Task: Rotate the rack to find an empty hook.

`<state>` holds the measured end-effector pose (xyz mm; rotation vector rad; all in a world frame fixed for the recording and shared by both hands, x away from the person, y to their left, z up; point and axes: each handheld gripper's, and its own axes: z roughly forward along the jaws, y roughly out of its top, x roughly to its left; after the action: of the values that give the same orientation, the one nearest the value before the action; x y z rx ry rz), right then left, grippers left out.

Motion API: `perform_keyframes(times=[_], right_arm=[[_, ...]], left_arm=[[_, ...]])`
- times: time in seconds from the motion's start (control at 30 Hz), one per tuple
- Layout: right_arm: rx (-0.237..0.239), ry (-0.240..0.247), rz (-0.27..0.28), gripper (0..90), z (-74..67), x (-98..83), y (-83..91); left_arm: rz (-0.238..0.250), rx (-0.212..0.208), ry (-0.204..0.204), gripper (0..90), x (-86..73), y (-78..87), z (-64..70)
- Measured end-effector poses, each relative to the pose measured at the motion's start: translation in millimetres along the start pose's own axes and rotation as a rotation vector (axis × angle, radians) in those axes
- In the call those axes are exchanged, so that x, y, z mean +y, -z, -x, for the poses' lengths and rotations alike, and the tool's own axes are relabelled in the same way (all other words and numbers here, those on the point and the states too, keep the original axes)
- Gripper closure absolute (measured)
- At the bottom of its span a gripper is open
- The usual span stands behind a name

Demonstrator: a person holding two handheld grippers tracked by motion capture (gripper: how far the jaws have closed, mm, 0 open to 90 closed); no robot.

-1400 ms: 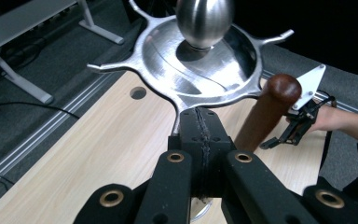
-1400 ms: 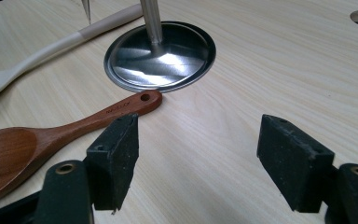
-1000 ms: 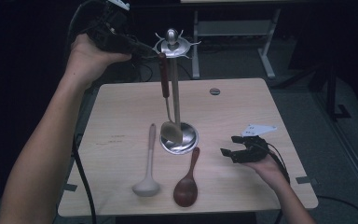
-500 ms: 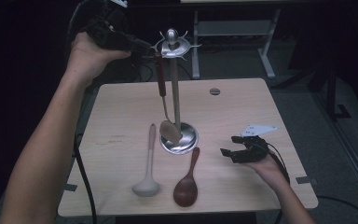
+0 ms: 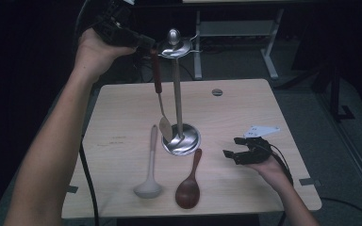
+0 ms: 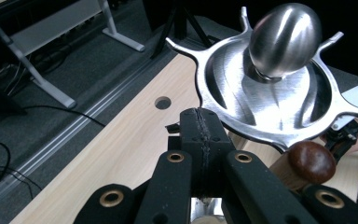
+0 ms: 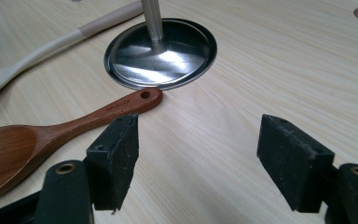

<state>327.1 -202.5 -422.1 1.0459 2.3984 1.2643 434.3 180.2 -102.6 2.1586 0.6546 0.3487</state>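
At the upper left of the high view, the left gripper (image 5: 139,41) has its jaws fully closed beside the rack's top ring (image 5: 175,47), where the red-handled spatula (image 5: 159,89) hangs. Whether it pinches the spatula cannot be told. Risk: a sideways pull tips the rack; the right gripper (image 5: 238,151), lower right, rests wide open and empty.

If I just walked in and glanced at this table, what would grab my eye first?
Probably the tall shiny metal utensil stand in the middle of the wooden table, with a spatula dangling beside its top, where the raised left gripper is shut. In front of the stand's base lie a pale ladle and a dark wooden spoon. The right gripper rests open on the table near the right edge.
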Motion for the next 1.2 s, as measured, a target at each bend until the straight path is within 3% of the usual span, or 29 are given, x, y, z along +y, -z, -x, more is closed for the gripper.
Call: perform_keyframes(times=[0.33,0.5,0.77,1.07,1.2], right_arm=[[0.004,0.007,-0.003,29.2,-0.7,-0.6,-1.7],[0.006,-0.003,-0.007,29.3,-1.7,-2.1,-1.3],[0.011,-0.01,-0.014,29.3,-3.5,-4.4,-2.9],[0.011,-0.022,-0.015,29.1,-7.9,-7.8,0.1],[0.014,-0.032,-0.028,29.0,-12.7,-14.7,3.9]], left_arm=[[0.013,0.016,-0.015,90.0,0.0,2.3,0.1],[0.03,0.006,-0.002,90.0,-9.0,10.3,2.6],[0.028,0.022,0.036,89.9,-46.3,22.5,2.9],[-0.004,0.001,0.062,89.9,-95.6,22.5,10.2],[-0.01,-0.031,0.073,89.9,-120.9,15.2,16.0]])
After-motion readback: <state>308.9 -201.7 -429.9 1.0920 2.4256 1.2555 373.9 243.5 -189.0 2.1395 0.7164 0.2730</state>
